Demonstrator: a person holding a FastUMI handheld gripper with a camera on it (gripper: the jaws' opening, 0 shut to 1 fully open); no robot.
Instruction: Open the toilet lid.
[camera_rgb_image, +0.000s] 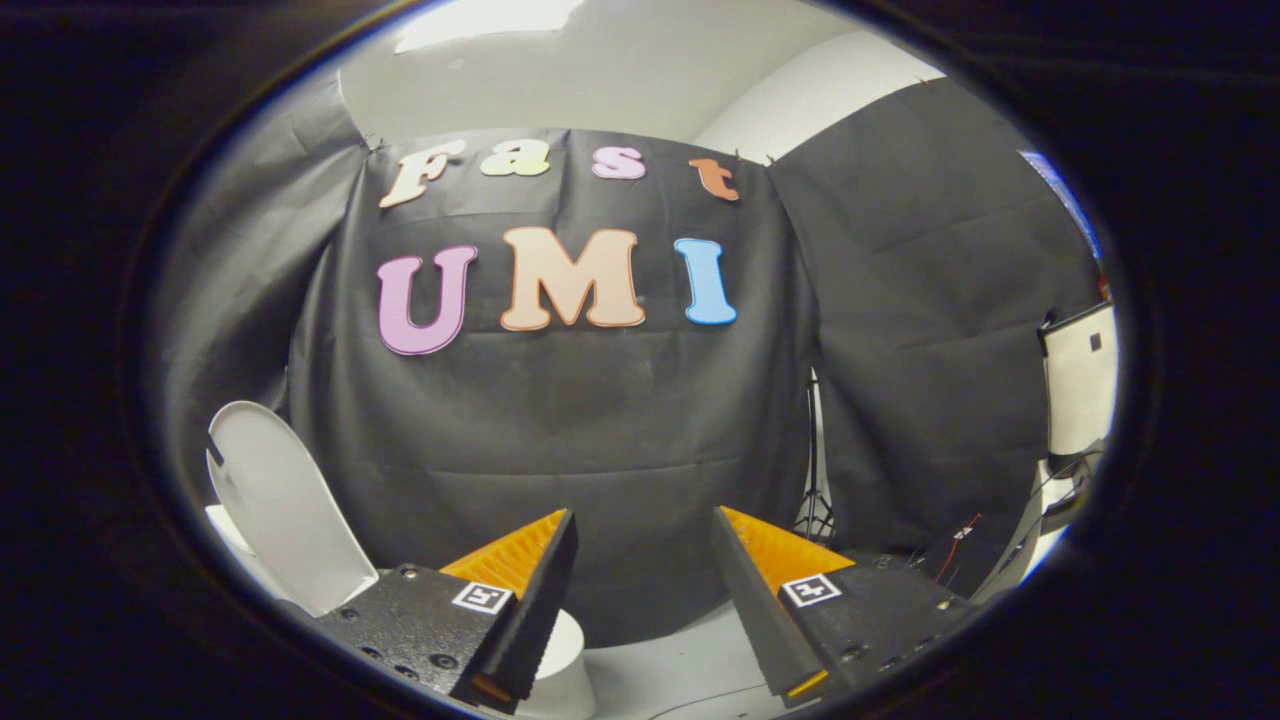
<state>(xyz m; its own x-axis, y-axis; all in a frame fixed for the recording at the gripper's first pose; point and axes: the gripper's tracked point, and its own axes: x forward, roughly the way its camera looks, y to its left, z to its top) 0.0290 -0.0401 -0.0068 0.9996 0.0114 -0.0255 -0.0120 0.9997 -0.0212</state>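
Observation:
The white toilet lid (285, 510) stands raised and upright, to the left of my left finger and leaning back toward the black cloth wall. A rounded white part of the toilet (562, 655) shows low down just right of my left finger. My gripper (640, 550) is open, its fingers wide apart with nothing between them. It points at the cloth wall, apart from the lid.
The black cloth wall (600, 420) hangs close ahead. A tripod leg (815, 500) stands in the gap between cloth panels to the right. Beyond the right finger are cables (955, 550) and a white panel (1080, 380). Pale floor (680, 665) lies below the fingers.

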